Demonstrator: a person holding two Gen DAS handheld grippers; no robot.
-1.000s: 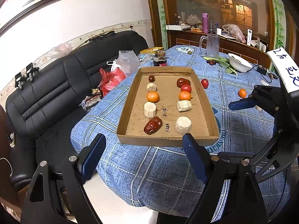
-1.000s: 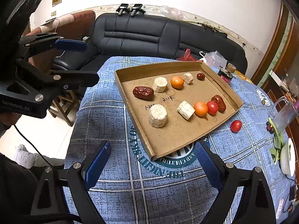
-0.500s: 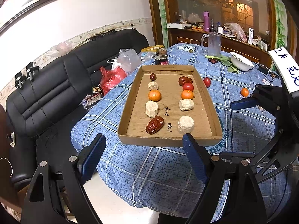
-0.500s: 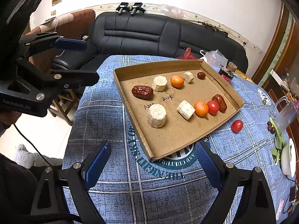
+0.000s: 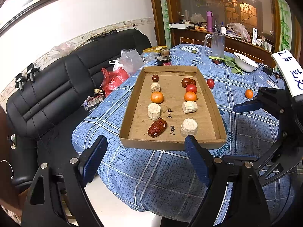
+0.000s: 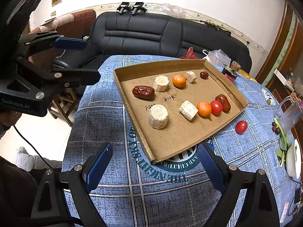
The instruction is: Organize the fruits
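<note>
A cardboard tray lies on the blue checked tablecloth. It holds two rows of fruit: a red date, pale chunks, an orange, a tomato and a dark date. A loose tomato and a loose orange lie on the cloth right of the tray. My left gripper is open and empty before the tray's near edge. My right gripper is open and empty at the tray's corner.
A white bowl, green leaves, a glass mug and a small jar stand at the far end of the table. A black sofa with plastic bags is on the left.
Both grippers have shifted slightly; the tray sits a little further right in the left wrist view. Nothing was grasped or moved.
</note>
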